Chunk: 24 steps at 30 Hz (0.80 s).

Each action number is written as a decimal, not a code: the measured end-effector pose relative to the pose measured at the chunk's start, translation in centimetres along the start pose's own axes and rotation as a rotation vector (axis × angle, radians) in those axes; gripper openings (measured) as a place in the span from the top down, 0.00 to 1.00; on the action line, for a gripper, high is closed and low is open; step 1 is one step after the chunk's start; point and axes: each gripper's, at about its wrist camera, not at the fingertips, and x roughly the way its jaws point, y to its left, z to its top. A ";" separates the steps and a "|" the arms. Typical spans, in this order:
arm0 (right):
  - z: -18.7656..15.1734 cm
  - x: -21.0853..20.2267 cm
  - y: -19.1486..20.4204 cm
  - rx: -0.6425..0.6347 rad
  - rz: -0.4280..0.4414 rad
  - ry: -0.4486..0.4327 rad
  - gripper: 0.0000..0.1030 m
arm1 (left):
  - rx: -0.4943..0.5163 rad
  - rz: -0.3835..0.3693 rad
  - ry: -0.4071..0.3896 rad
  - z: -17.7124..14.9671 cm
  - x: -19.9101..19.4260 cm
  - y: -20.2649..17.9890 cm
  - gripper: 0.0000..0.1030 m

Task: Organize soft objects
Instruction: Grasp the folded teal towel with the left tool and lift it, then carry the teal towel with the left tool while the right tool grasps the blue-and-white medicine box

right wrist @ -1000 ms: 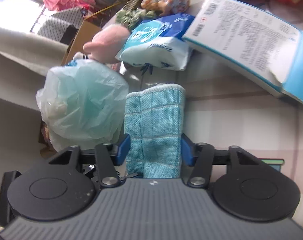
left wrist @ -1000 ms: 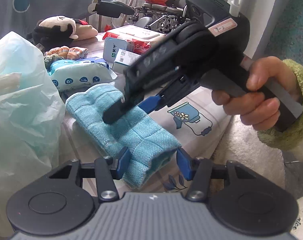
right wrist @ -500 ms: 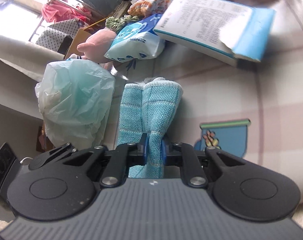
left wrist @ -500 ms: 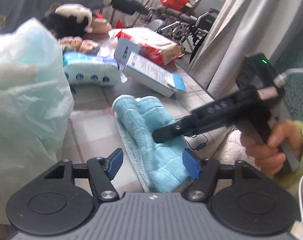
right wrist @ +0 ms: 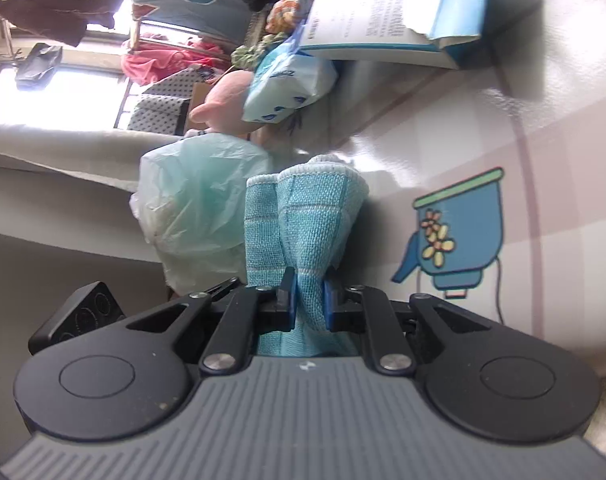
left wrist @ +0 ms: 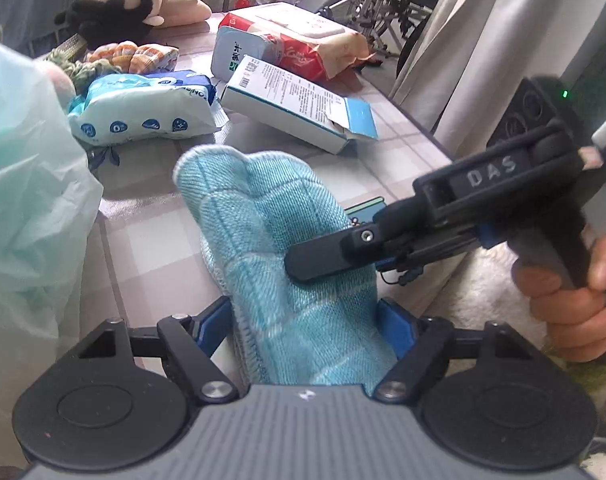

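**One cloth at the table edge**

Our right gripper (right wrist: 308, 300) pinches the blue cloth (left wrist: 279, 240); our left gripper (left wrist: 303, 322), jaws just widening, straddles it loosely. Beyond: bare checked table (left wrist: 151, 240), one tissue pack (left wrist: 143, 108), two boxes.

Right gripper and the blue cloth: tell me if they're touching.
Touching. The right wrist view shows the right gripper with both blue pads pinching a bunched fold of the blue cloth, no gap on either side.
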 end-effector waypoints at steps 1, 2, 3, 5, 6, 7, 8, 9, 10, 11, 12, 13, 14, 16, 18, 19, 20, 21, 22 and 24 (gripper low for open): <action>0.0 0.0 0.2 -0.006 0.018 0.007 0.89 | 0.015 0.015 0.004 0.0 0.1 -0.4 0.33; 0.0 -0.1 0.4 -0.012 0.039 0.016 0.89 | 0.027 0.039 0.008 0.1 0.1 -0.6 0.35; 0.1 -0.3 0.7 -0.018 0.051 0.021 0.88 | 0.034 0.065 0.007 0.2 0.2 -0.8 0.43; 0.1 -0.4 1.2 -0.049 0.055 0.026 0.86 | 0.047 0.107 0.005 0.3 0.2 -1.1 0.56; 0.2 -0.6 1.5 -0.062 0.056 0.029 0.85 | 0.041 0.103 0.004 0.4 0.2 -1.1 0.65; 0.3 -0.8 1.7 -0.069 0.056 0.032 0.84 | 0.028 0.097 0.005 0.5 0.1 -1.0 0.73; 0.4 -1.1 1.9 -0.081 0.052 0.029 0.84 | 0.021 0.106 0.005 0.6 0.1 -0.9 0.75; 0.7 -1.5 2.2 -0.097 0.043 0.024 0.81 | 0.019 0.120 0.002 0.7 0.0 -0.8 0.76; 1.0 -2.0 2.5 -0.114 0.030 0.014 0.77 | 0.015 0.130 0.000 0.6 0.0 -0.6 0.76; 1.4 -2.7 3.0 -0.134 0.010 -0.005 0.74 | 0.004 0.133 0.001 0.7 0.0 -0.4 0.76; 1.9 -3.4 3.5 -0.164 -0.014 -0.034 0.66 | -0.010 0.131 0.001 0.7 -0.1 -0.1 0.77; 2.4 -4.1 4.2 -0.209 -0.051 -0.069 0.54 | -0.023 0.126 0.001 0.7 -0.1 0.3 0.77; 3.0 -4.8 5.1 -0.263 -0.108 -0.113 0.49 | -0.035 0.125 0.001 0.7 -0.2 0.6 0.77; 4.1 -5.6 6.8 -0.378 -0.225 -0.179 0.29 | -0.057 0.123 -0.001 0.6 -0.2 1.2 0.77; 5.3 -5.4 8.3 -0.520 -0.343 -0.215 0.12 | -0.076 0.116 -0.002 0.6 -0.2 1.7 0.77; 5.9 -4.9 8.7 -0.581 -0.397 -0.212 0.09 | -0.081 0.111 -0.003 0.6 -0.2 1.8 0.77; 6.6 -4.2 9.0 -0.635 -0.458 -0.200 0.08 | -0.085 0.108 -0.004 0.6 -0.3 1.9 0.77; 7.1 -3.4 9.2 -0.678 -0.513 -0.178 0.08 | -0.084 0.107 -0.005 0.6 -0.3 1.9 0.77; 7.7 -2.3 9.3 -0.730 -0.572 -0.145 0.07 | -0.081 0.107 -0.006 0.6 -0.3 1.9 0.77; 8.3 -0.6 9.2 -0.819 -0.650 -0.102 0.02 | -0.078 0.106 -0.008 0.5 -0.4 1.9 0.76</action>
